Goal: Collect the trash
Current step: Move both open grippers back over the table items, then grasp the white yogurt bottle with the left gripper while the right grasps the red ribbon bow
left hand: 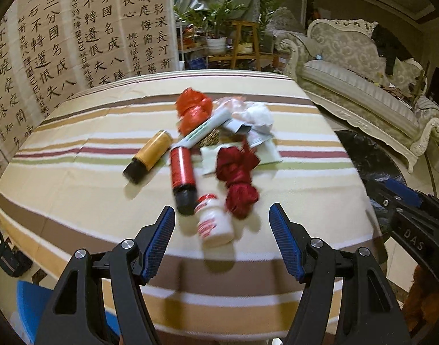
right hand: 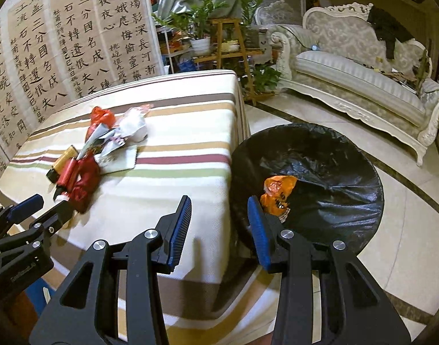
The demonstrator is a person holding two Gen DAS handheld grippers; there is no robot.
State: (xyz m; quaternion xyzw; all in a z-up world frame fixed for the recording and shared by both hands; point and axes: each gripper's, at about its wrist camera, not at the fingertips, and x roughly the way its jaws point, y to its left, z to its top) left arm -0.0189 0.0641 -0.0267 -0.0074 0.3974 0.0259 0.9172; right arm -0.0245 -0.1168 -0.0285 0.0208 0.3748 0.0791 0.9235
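Note:
A heap of trash lies on the striped tablecloth [left hand: 75, 189]. Nearest me is a small white bottle [left hand: 214, 221], with a dark red crumpled bag [left hand: 238, 181] to its right. A red tube with a black cap [left hand: 182, 179] and a yellow one [left hand: 149, 156] lie left of it. Further back are an orange bag [left hand: 193, 109], a white-green tube [left hand: 205, 130] and white wrappers [left hand: 256, 118]. My left gripper [left hand: 222, 215] is open, its fingers either side of the white bottle and above it. My right gripper [right hand: 219, 210] is open and empty at the table's right edge, beside the black-lined bin [right hand: 343, 155] that holds an orange wrapper [right hand: 276, 192].
A cream sofa [right hand: 363, 66] stands at the back right on the tiled floor [right hand: 406, 201]. Potted plants on a wooden stand [right hand: 228, 40] and a calligraphy screen [left hand: 61, 37] rise behind the table. A blue chair [left hand: 29, 302] sits under the table's near left edge.

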